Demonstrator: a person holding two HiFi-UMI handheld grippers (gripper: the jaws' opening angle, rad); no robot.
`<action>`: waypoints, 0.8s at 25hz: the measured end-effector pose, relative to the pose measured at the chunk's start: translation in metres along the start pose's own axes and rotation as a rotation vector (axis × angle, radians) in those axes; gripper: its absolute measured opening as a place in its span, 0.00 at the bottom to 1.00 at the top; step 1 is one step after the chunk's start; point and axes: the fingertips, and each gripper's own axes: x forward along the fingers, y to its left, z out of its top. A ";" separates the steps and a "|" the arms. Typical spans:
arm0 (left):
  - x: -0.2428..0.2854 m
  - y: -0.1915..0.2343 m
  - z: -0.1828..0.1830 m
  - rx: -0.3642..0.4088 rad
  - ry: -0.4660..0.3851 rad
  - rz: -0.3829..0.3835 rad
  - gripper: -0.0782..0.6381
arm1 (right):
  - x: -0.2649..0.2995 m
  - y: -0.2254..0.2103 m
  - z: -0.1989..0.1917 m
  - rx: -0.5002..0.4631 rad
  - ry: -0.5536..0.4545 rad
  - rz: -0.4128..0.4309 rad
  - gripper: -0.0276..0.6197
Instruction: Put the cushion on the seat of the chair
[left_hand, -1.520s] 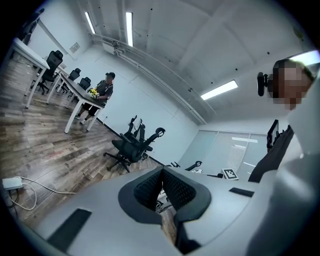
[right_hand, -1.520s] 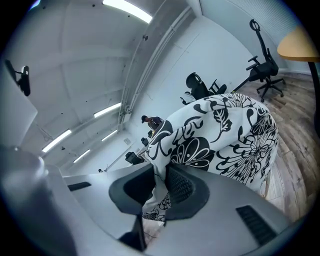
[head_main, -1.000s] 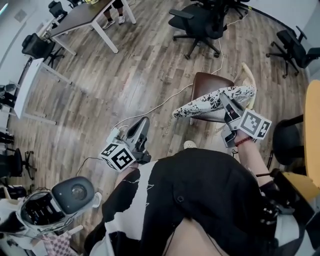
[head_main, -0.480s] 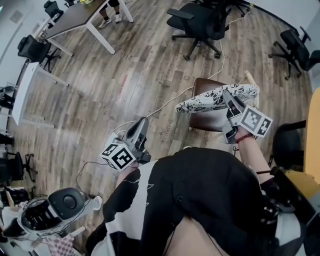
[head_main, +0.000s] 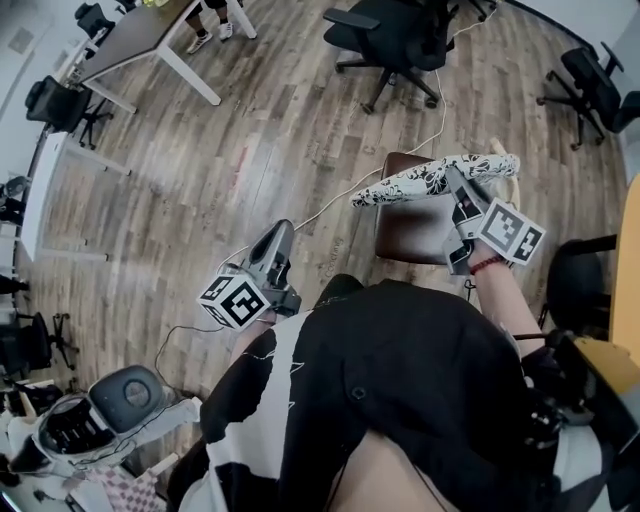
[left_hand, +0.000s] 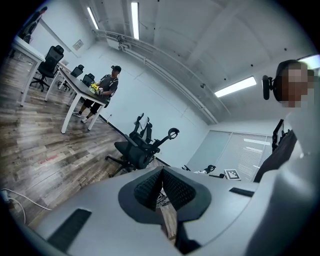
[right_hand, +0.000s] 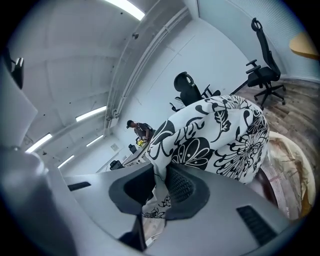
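A white cushion with a black flower print (head_main: 430, 178) hangs over the brown seat of a wooden chair (head_main: 408, 232). My right gripper (head_main: 458, 196) is shut on its near edge and holds it above the seat. In the right gripper view the cushion (right_hand: 215, 140) fills the middle, its fabric pinched between the pads at my right gripper (right_hand: 161, 172). The chair's pale backrest (right_hand: 290, 165) shows behind it. My left gripper (head_main: 280, 238) hovers over the floor left of the chair. In the left gripper view its tips meet at my left gripper (left_hand: 161, 175), with nothing held.
Black office chairs (head_main: 395, 40) (head_main: 590, 85) stand beyond the wooden chair, and another dark chair (head_main: 575, 285) is at the right beside a yellow tabletop (head_main: 628, 260). A white cable (head_main: 330, 200) runs across the wood floor. A person (left_hand: 102, 92) stands at a desk (head_main: 150, 45).
The cushion has moved up and further over the chair seat with my right gripper and now lies flatter. My left gripper has shifted slightly upward in the view.
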 end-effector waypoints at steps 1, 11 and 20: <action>0.005 -0.001 -0.001 0.003 0.001 -0.002 0.13 | -0.001 -0.005 0.000 0.004 -0.008 -0.004 0.14; 0.095 0.006 0.019 0.004 0.123 -0.129 0.13 | 0.034 -0.024 0.010 0.018 -0.008 -0.058 0.14; 0.196 0.033 0.046 -0.005 0.271 -0.262 0.13 | 0.078 -0.059 0.009 0.097 -0.010 -0.180 0.14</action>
